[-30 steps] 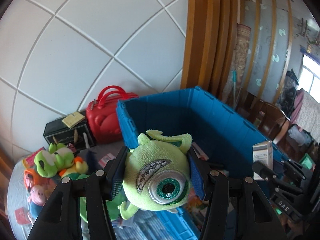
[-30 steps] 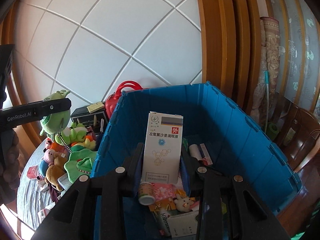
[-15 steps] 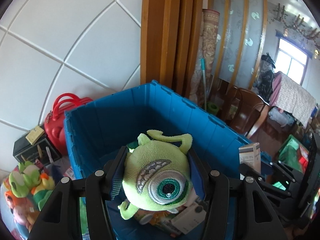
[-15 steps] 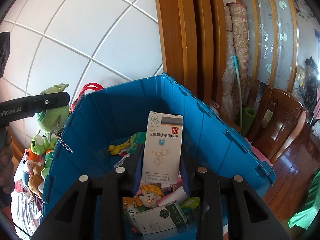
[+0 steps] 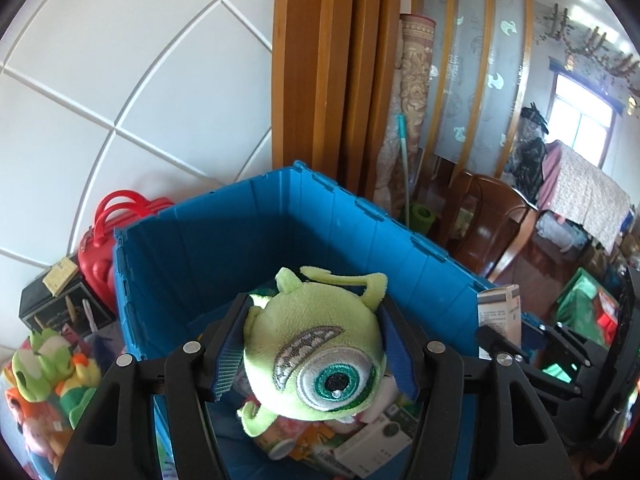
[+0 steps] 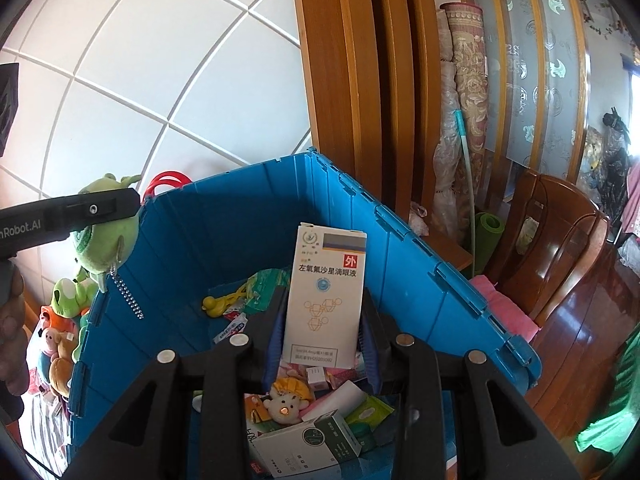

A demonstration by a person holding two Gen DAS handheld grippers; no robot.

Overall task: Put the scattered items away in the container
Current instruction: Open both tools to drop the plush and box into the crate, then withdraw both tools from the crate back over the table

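The blue bin [image 5: 320,232] stands open below both grippers, with boxes and small toys on its floor. My left gripper [image 5: 314,306] hangs over it and its jaws are opening. A green one-eyed plush [image 5: 316,344] sits loosely between the pads, tilted. In the right wrist view that plush [image 6: 102,240] hangs under the left gripper's finger [image 6: 80,216] at the bin's left rim. My right gripper [image 6: 324,294] is over the bin [image 6: 224,248] too, its jaws just starting to open. A white eye-drop box [image 6: 326,272] stands upright between its pads, which still touch it.
A red case [image 5: 104,236] and a black box [image 5: 56,304] stand left of the bin, with a pile of plush toys [image 5: 44,372] in front of them. A wooden door frame [image 6: 352,100] rises behind the bin. A wooden chair [image 6: 560,240] stands to the right.
Both grippers swung right, from beside the bin to above its inside. The left jaws have widened and the plush has tipped a little. The box sits unchanged in the right gripper.
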